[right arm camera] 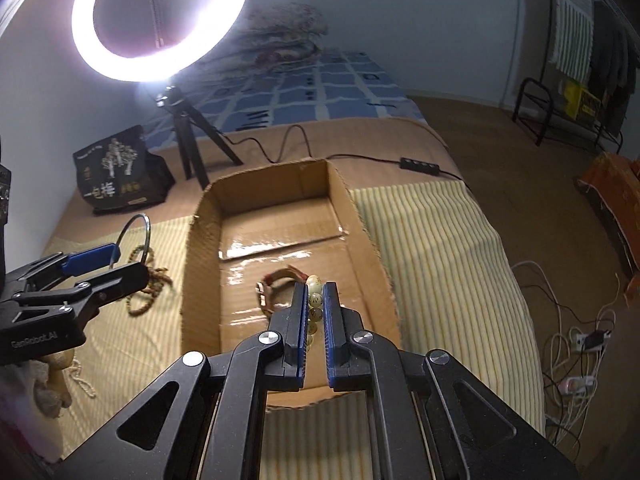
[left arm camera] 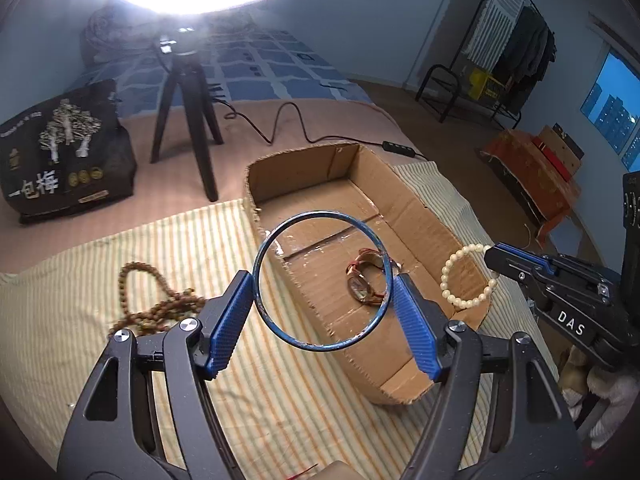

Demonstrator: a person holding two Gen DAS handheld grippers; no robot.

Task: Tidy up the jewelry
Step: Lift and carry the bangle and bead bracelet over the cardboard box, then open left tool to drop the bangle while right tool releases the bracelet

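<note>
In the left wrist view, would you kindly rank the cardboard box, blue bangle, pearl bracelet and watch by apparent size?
1. cardboard box
2. blue bangle, though it is nearest the camera
3. pearl bracelet
4. watch, close to the bracelet, so unsure

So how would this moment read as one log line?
left fingers: hold bangle | right fingers: hold pearl bracelet over box | watch in box
</note>
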